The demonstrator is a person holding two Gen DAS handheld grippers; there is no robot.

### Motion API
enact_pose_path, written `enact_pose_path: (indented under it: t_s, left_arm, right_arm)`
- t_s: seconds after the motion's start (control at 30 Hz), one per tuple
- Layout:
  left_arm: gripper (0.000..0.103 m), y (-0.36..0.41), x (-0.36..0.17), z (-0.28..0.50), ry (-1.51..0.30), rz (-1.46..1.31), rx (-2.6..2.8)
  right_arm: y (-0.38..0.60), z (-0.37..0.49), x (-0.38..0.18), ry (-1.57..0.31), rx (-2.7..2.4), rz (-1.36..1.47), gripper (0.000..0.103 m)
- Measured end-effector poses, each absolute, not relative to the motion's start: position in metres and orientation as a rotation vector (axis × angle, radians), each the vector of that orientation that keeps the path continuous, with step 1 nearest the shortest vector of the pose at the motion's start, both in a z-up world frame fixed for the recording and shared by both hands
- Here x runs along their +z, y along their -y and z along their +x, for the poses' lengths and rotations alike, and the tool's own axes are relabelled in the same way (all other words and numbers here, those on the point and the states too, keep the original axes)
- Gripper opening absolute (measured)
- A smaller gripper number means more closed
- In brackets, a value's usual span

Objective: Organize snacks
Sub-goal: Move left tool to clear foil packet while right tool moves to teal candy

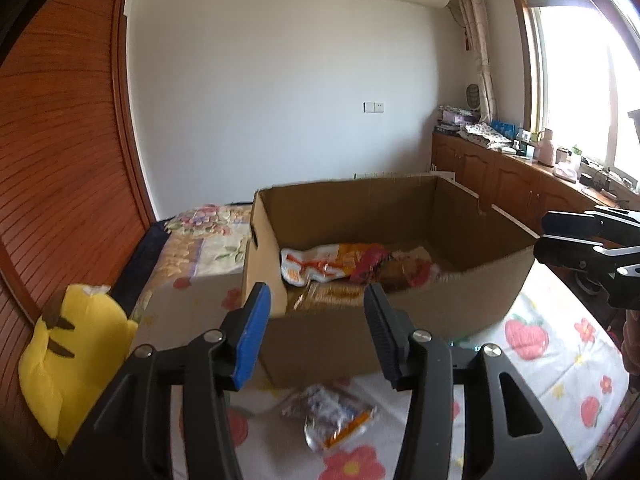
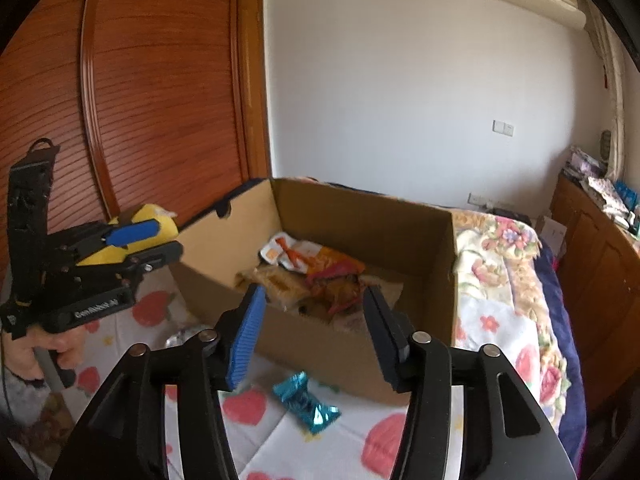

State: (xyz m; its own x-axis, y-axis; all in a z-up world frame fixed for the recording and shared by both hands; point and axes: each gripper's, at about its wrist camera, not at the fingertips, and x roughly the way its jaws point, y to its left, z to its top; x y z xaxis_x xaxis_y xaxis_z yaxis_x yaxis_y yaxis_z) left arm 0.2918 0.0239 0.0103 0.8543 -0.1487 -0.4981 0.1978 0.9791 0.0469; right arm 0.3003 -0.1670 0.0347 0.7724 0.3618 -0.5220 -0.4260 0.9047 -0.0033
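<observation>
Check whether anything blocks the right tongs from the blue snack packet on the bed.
Nothing visible does. The blue snack packet lies alone on the sheet before the cardboard box, below the open, empty right tongs.

Daylight floods from the blown-out window point(image 1: 580, 80) at right, walls evenly bright; fisheye bends edges into dark vignette, the foreground snack packet point(image 1: 332, 416) motion-blurred.

Silver snack packet point(image 1: 332, 416) motion-blurred

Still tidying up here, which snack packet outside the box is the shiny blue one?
The blue foil packet on the bedsheet in front of the cardboard box; the other loose packet is clear and silvery with orange.
</observation>
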Motion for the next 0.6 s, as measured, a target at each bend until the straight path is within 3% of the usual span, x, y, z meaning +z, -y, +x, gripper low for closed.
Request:
enact_pose_path:
  t_s: [0.6]
  left_arm:
    - [0.049,-0.045,-0.054,0.284,-0.654,0.043,-0.171]
  right_arm:
    - [0.162,0.294,-0.033,-0.725,0.434,-0.173,0.054]
